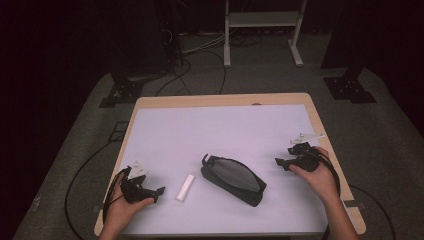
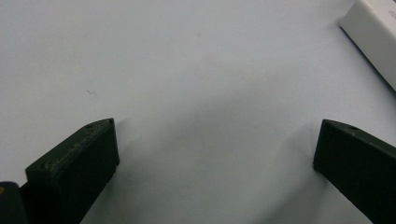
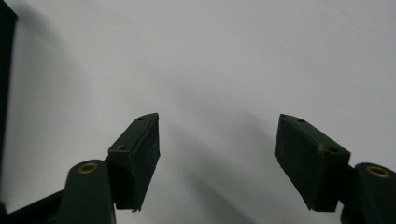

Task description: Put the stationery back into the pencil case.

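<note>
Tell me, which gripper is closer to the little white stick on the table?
Left. The left gripper sits just left of the white stick, jaws open. The right gripper is far off to the stick's right, beyond the black pouch.

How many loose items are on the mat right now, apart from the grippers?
2: a black pouch at the middle, and a white stick just left of it, near the left gripper.

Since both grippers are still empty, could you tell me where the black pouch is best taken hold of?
Probably at the small loop on the black pouch, at its far-left end, coming in from the left with the left gripper. The body looks wide and rounded for the jaws; the loop sticks up clear of the table.
</note>
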Motion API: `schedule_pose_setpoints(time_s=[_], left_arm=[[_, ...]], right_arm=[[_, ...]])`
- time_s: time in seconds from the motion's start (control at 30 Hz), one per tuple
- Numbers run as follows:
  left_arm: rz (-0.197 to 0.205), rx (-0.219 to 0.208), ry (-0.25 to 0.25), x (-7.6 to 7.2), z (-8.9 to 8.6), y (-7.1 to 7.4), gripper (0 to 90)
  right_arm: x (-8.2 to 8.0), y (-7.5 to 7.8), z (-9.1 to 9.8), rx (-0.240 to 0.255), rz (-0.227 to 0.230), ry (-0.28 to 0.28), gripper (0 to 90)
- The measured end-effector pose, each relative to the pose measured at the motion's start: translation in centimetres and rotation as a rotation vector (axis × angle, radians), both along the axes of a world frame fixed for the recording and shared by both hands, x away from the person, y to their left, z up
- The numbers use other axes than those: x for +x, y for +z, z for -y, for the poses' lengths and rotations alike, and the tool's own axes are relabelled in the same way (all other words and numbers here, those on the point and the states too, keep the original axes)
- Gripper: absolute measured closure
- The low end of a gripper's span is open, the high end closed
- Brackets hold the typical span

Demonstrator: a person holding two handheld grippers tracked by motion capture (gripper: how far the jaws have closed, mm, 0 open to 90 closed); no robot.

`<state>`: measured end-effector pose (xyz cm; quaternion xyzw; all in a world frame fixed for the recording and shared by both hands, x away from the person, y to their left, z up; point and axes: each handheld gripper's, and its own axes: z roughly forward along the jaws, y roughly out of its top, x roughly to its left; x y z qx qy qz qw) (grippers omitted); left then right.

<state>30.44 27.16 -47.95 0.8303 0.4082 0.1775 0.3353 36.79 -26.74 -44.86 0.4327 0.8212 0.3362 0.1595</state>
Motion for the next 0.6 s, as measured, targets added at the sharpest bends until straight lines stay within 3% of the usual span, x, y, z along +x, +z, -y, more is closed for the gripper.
schedule_pose_setpoints(time_s=[0.27, 0.6], left_arm=[[0.0, 0.0, 0.0, 0.0, 0.0, 0.0, 0.0], [0.0, 0.0, 0.0, 0.0, 0.0, 0.0, 0.0]], right_arm=[[0.4, -0.7, 0.6, -0.046, 0.007, -0.04, 29.5], [1.0, -2.2, 1.4, -0.051, -0.025, -0.076, 24.9]])
